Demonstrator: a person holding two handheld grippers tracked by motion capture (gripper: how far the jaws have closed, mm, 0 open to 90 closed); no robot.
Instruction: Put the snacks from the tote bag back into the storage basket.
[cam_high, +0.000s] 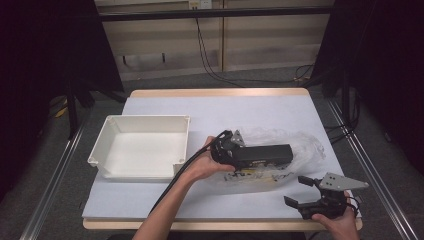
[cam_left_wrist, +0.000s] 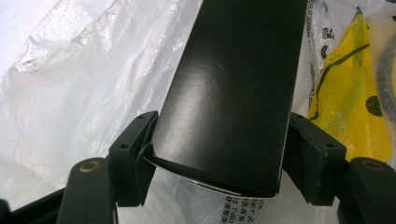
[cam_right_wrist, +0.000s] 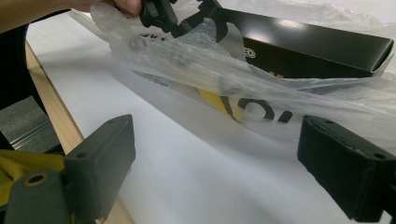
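So there was one long black box (cam_high: 265, 155), one clear plastic bag (cam_high: 305, 145), one white tub (cam_high: 142, 145) and two grippers on the table (cam_high: 260, 107). The black box lay on the crinkly bag, in the middle of the table, just right of the tub. The tub had nothing in it. Something yellow (cam_left_wrist: 350, 107) with black marks sat inside the bag, under the box. The left gripper (cam_left_wrist: 219, 154) squeezed one end of the box between its jaws. The right gripper (cam_high: 302, 192) rested at the near right corner, jaws wide apart, holding nothing. The bag (cam_right_wrist: 243, 84) lay between it and the box.
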